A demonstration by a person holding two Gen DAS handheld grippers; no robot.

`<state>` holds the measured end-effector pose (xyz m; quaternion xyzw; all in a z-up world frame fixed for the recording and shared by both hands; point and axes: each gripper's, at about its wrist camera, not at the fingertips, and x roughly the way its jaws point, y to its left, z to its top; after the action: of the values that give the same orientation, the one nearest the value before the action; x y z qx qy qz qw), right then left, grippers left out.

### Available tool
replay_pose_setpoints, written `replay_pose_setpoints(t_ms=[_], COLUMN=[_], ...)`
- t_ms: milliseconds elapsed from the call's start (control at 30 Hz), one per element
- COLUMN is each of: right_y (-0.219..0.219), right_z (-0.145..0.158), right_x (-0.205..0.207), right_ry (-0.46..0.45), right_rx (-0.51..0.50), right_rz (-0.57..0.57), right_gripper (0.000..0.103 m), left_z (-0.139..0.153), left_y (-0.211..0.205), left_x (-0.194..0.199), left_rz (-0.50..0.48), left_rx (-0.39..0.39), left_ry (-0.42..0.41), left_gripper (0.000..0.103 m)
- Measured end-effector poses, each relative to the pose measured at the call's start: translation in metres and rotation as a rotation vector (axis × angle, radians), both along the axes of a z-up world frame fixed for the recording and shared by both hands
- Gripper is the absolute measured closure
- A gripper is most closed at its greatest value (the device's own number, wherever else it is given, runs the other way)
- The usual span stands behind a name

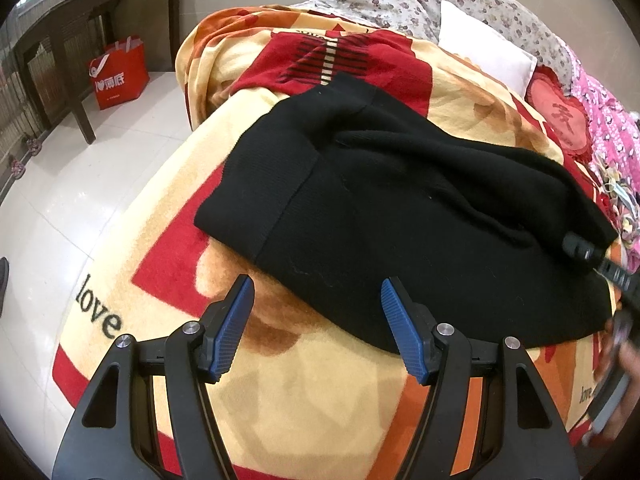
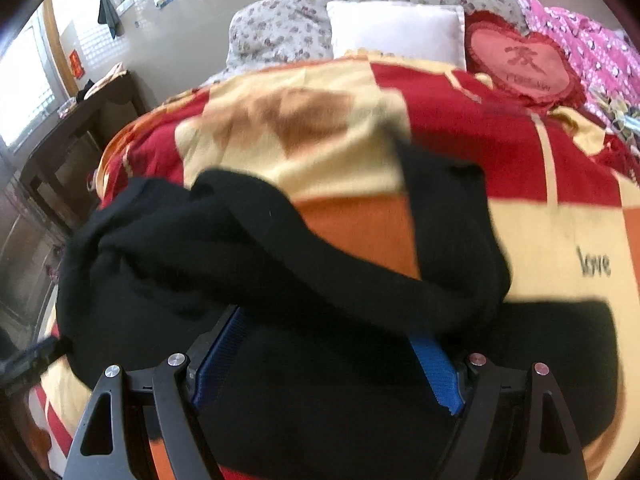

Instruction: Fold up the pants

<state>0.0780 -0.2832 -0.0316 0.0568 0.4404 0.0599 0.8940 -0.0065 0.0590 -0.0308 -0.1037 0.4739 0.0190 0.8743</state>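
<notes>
Both views show black pants (image 1: pixel 400 208); left gripper (image 1: pixel 318 328) fingers gape empty, right gripper (image 2: pixel 326 356) seemingly buried, grip unclear.

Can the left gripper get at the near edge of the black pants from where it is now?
Probably yes. The left gripper is open and empty, and the black pants lie just ahead of it on the blanket, with nothing in between.
</notes>
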Motion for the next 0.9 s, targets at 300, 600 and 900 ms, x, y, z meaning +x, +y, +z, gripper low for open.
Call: replay_pose_setpoints(t_ms=[300,600,900], right_y=[0.009,-0.02,-0.093], right_z=[-0.013,0.019,0.007], right_x=[0.051,-0.02,-0.113], right_ry=[0.031,-0.087,-0.027], right_rx=[-0.09,0.026,0.177], right_rz=[-0.004,0.016,-0.119], right_gripper=[0.022,0.022,0.022], left_z=[-0.005,-0.005,-0.007], left_y=[0.009,0.016,0.014], left_x=[0.009,0.018,0.028], left_rz=[0.023,0.04,0.044], left_rx=[-0.006,0.004,-0.007], left_ry=[0.021,0.014,0.022], left_gripper=[0.037,0.037,0.037])
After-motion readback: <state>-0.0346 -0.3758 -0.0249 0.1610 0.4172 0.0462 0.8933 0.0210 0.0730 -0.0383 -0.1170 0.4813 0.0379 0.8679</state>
